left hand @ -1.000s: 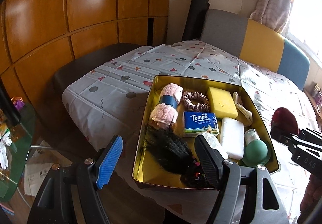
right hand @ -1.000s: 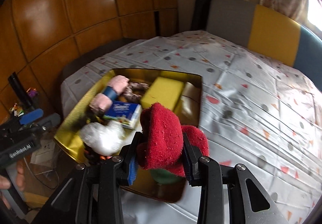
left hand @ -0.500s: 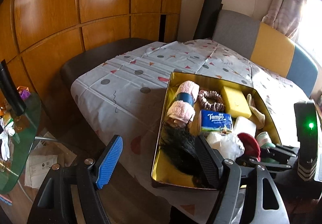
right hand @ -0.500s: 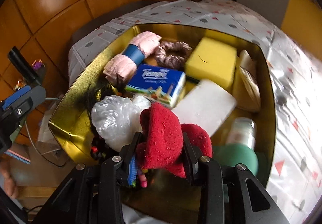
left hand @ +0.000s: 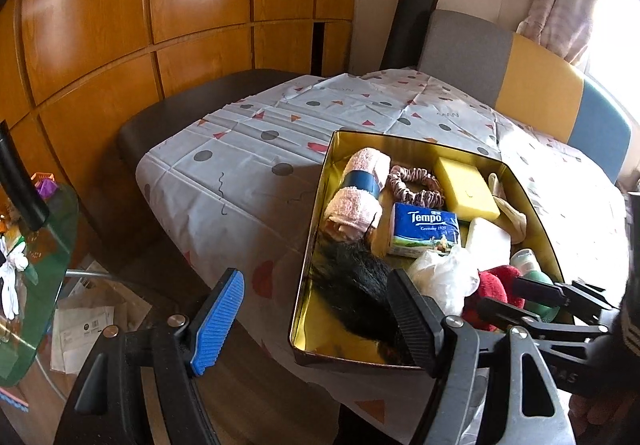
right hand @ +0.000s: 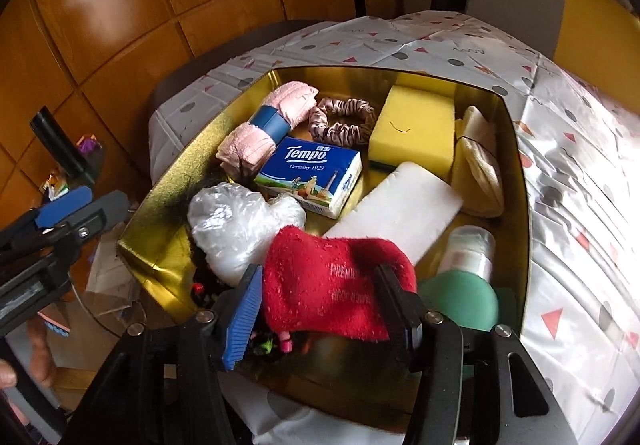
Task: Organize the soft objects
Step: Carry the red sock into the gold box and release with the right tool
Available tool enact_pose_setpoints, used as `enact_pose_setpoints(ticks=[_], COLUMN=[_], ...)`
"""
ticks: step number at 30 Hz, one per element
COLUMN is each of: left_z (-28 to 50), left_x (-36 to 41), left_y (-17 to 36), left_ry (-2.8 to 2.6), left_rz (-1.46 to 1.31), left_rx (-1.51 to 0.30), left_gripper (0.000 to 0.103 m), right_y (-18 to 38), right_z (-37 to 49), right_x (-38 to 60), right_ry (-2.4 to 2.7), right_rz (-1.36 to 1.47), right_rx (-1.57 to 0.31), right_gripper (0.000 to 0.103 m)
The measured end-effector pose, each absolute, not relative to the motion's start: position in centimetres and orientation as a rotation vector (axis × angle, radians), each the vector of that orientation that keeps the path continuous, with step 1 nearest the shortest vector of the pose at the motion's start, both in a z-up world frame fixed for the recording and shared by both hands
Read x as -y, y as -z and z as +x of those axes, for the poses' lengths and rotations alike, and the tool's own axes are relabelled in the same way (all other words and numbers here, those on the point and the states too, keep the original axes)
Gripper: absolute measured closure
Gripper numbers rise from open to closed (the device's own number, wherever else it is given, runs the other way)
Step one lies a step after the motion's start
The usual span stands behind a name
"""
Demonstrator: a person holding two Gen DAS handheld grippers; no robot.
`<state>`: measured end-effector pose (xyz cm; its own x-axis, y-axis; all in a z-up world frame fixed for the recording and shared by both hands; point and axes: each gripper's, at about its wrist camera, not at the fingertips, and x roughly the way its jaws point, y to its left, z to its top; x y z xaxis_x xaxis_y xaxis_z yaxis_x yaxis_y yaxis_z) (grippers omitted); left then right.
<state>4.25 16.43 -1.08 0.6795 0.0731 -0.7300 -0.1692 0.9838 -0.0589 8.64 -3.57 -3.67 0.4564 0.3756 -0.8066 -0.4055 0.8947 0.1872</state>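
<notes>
red sock (right hand: 334, 281): sat lower middle of the right wrist view, spread out flat between the two fingers of the right gripper (right hand: 316, 295), over the near end of the gold tin (right hand: 160, 185). Its left edge looked right up against the blue pad (right hand: 244, 309); on the right side it overlapped the black finger (right hand: 394, 297), so I couldn't tell if that pad was pressing it or not.

right gripper: fingers were spreading apart, with the sock between them, loosening rather than clamping as far as I could see. In the left wrist view it came in from the lower right, with the sock (left hand: 494, 287) showing as a red lump at the tips.

left gripper (left hand: 316, 321): fingers wide apart, nothing in them, hanging at the bottom of the frame off the near left corner of the tin. Blue pad (left hand: 218, 321) was over the floor side, the black finger (left hand: 412, 321) overlapped the tin's near edge.

inside the tin: pink rolled towel (right hand: 266, 125) with a blue band at upper left, scrunchie (right hand: 344, 121) beside it, yellow sponge (right hand: 414, 125), Tempo tissue pack (right hand: 310, 173) in the middle, white block (right hand: 400, 209), crumpled clear plastic bag (right hand: 240, 221) just left of the sock, green bottle (right hand: 464, 285) just right of it, black hairy thing (left hand: 356, 285) along the near left wall.

tabletop: tin sat on a patterned cloth (left hand: 240, 173), wood panel wall (left hand: 160, 5) behind at upper left.
</notes>
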Motion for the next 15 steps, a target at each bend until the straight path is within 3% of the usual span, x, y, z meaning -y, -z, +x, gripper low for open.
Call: enact_pose_setpoints(ticks=[4,6,9,15], left_z=[4.3,4.2,4.2,4.1], left_x=[-16.1,-15.9,-15.4,-15.1], left_y=[1.0,1.0,1.1,1.0], left_ry=[-0.129,-0.124,-0.118,-0.112], left_rz=[-0.119,-0.113,-0.102,-0.087], left_rx=[-0.809,-0.809,-0.812,-0.811], left_gripper=[0.028,0.028,0.028,0.028], right_y=[3.2,3.1,3.8,5.0], right_z=[7.7,7.6,7.9,9.2], right_x=[4.2,4.1,3.0,2.1], right_ry=[-0.461,-0.460,-0.489,-0.487], right_rz=[-0.012,-0.011,-0.028,-0.034], right_rx=[-0.952,-0.936,-0.954,-0.983], right_gripper=[0.047,0.067,0.079,0.082])
